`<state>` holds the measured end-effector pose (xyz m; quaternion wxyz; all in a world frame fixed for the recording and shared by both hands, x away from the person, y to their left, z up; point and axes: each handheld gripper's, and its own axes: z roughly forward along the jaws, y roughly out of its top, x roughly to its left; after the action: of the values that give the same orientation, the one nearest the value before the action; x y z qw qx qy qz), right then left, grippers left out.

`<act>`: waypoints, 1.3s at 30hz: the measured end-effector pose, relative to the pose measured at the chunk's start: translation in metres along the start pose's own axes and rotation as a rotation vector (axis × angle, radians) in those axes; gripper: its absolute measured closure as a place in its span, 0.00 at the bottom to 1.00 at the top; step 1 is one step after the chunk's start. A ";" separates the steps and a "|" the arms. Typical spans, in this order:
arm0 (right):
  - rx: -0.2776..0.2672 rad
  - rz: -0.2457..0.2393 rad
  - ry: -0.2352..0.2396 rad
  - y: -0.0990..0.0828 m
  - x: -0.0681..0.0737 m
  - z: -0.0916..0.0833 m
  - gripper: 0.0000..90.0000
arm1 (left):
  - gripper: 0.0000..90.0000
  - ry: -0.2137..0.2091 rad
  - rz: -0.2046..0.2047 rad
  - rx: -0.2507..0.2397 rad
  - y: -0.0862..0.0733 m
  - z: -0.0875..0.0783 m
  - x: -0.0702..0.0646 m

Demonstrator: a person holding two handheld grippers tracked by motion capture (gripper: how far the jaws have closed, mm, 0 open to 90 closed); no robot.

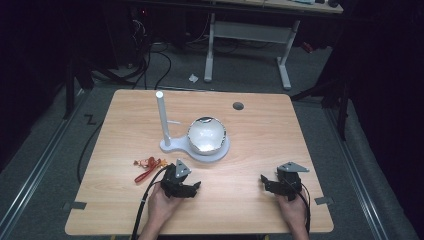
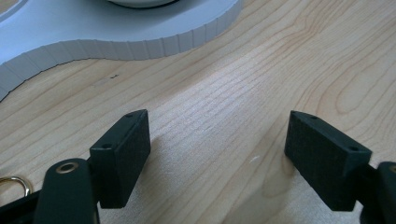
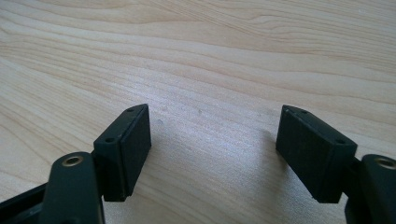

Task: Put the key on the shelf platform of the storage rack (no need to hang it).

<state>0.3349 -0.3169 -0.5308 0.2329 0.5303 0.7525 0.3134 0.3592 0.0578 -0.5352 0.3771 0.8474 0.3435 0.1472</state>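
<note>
— Where was the red strap (image 1: 146,167)?
— Left of centre on the bench (image 1: 260,150), beside our left tongs (image 1: 186,188). Both left and right tongs (image 1: 270,184) gaped wide, empty.
— Handling?
— Probably light, limp; we'd pinch its looped end.

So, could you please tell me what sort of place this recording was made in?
Most likely a lab or workshop set up for recordings: a bare wooden table stands on grey carpet, loose cables trail across the dark floor behind it, and a white-legged workbench stands farther back.
</note>
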 end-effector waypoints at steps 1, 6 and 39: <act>0.001 0.001 0.000 0.000 0.000 0.000 0.30 | 0.25 0.000 0.000 0.000 0.000 0.000 0.000; 0.000 0.002 0.001 0.000 0.000 0.000 0.30 | 0.25 0.000 -0.001 0.000 0.000 0.000 0.000; 0.000 0.002 0.001 0.000 0.000 0.000 0.30 | 0.30 0.001 -0.060 -0.042 -0.008 -0.037 0.005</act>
<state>0.3352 -0.3168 -0.5306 0.2322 0.5310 0.7521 0.3137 0.3400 0.0847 -0.5167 0.3988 0.8287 0.3656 0.1436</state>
